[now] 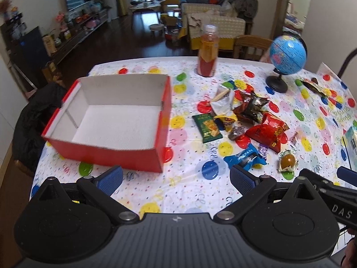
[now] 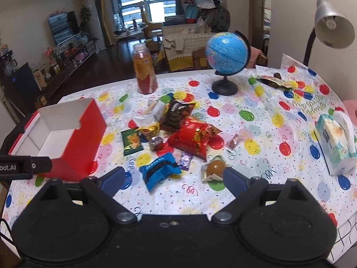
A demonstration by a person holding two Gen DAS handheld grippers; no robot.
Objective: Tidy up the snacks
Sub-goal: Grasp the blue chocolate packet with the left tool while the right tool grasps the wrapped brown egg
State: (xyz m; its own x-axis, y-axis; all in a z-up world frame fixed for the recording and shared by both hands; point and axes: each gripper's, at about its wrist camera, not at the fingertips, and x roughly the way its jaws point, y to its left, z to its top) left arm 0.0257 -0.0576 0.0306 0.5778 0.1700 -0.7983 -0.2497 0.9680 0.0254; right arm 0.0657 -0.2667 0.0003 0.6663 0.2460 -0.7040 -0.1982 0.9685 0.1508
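Note:
An empty red box [image 1: 111, 120] with a white inside stands on the left of the table; its corner [image 2: 73, 143] shows in the right wrist view. Right of it lies a heap of snacks: a red bag [image 2: 191, 138], a blue packet [image 2: 159, 170], a green packet [image 2: 131, 141], a dark bag [image 2: 177, 112] and a wrapped brown egg [image 2: 215, 167]. My left gripper [image 1: 176, 178] hangs open over bare cloth in front of the box. My right gripper [image 2: 173, 178] is open just in front of the blue packet and egg, holding nothing.
A drink bottle [image 2: 145, 71] and a blue globe [image 2: 226, 55] stand at the back. A tissue pack [image 2: 334, 143] lies at the right, under a desk lamp [image 2: 333, 22]. More wrappers [image 2: 274, 81] lie far right. The tablecloth [image 1: 189, 192] is balloon-patterned.

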